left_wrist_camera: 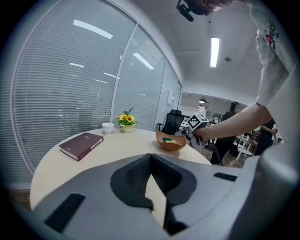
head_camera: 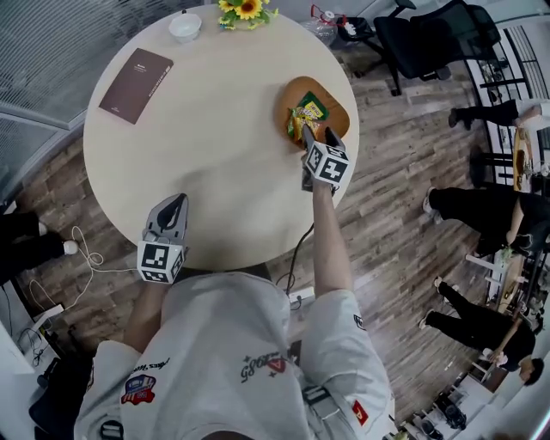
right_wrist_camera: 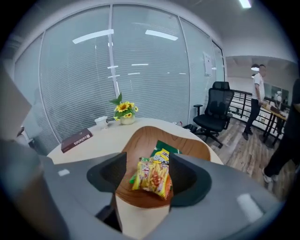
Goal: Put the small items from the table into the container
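Holds left gripper (head_camera: 175,200) pressed closed, empty, over the table's (head_camera: 215,163) near edge. Further out, seemingly pinches a yellow snack packet (right_wrist_camera: 151,177) between right gripper's (head_camera: 315,136) part-spread jaws above the wooden bowl (right_wrist_camera: 139,140), other packets (right_wrist_camera: 162,153) inside. Shows brown book (head_camera: 136,85) beyond.

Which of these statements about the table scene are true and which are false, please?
1. The left gripper holds the book. False: it is shut and empty; the book lies well away from it.
2. The right gripper has a yellow snack packet between its jaws, at the wooden bowl. True.
3. The flowers stand beside a white cup. True.
4. The wooden bowl is empty. False: a green packet lies in it.
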{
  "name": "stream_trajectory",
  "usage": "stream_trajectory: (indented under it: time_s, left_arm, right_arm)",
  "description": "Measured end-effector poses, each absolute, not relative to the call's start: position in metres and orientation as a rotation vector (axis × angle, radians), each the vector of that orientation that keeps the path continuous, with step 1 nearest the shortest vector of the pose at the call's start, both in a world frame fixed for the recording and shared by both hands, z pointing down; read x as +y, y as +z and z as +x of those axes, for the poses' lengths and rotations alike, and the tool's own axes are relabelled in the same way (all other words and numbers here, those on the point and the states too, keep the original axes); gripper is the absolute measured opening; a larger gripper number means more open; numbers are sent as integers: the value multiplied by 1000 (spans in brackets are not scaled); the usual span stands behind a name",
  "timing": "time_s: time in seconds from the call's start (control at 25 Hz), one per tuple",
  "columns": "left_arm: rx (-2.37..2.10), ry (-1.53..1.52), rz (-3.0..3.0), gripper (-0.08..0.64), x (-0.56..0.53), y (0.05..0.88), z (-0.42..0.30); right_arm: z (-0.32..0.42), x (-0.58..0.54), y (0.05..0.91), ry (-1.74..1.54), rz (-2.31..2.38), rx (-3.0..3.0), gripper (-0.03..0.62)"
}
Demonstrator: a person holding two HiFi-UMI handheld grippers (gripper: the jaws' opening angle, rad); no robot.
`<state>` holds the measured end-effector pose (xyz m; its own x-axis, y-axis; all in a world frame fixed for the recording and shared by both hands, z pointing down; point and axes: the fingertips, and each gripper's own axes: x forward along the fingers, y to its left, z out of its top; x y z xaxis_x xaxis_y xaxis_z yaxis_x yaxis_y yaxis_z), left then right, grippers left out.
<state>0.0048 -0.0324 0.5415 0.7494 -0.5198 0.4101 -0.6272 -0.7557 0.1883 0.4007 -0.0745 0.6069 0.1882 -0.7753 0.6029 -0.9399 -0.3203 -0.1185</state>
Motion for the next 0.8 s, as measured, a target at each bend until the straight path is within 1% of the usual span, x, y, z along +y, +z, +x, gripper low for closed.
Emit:
stream_trajectory:
  time_s: [0.08,0.12,0.24,0.28,0.36,0.44,0.6,0.72,0.8]
  left_arm:
    - [-883,469,2639,5,-27,539,5]
    - [-878,461,2642,5,-24,537,5]
    - [-856,437,2658,5,-18,532,5]
    - [-843,427,2665,5,-17,531,5]
    - [-815,408,2677,5,-16,529,4]
    - [-794,389,2683,5,-14,526,1]
    - [-772,339,2707,5,-15,516,-2]
    - [-763,322,2721,5,-14,512,-6]
    - [-749,324,2735,5,-13,511,-7]
  right_arm:
    - [376,-70,584,812,2199,-1735,271]
    - [360,-66,571,789,2199,-1790,239]
    - [312,-52,528,656,2199,-1921,24]
    - [296,-47,515,629,2204,-1968,2]
    - [259,-34,493,634,2225,-2081,2]
    - [219,-22,487,730,2226,-2177,2]
    - [135,5,502,985,2124,-2282,2]
    - [79,27,523,1090,2019,-2285,2]
    - [51,39,529,1096,1972,-2291,0]
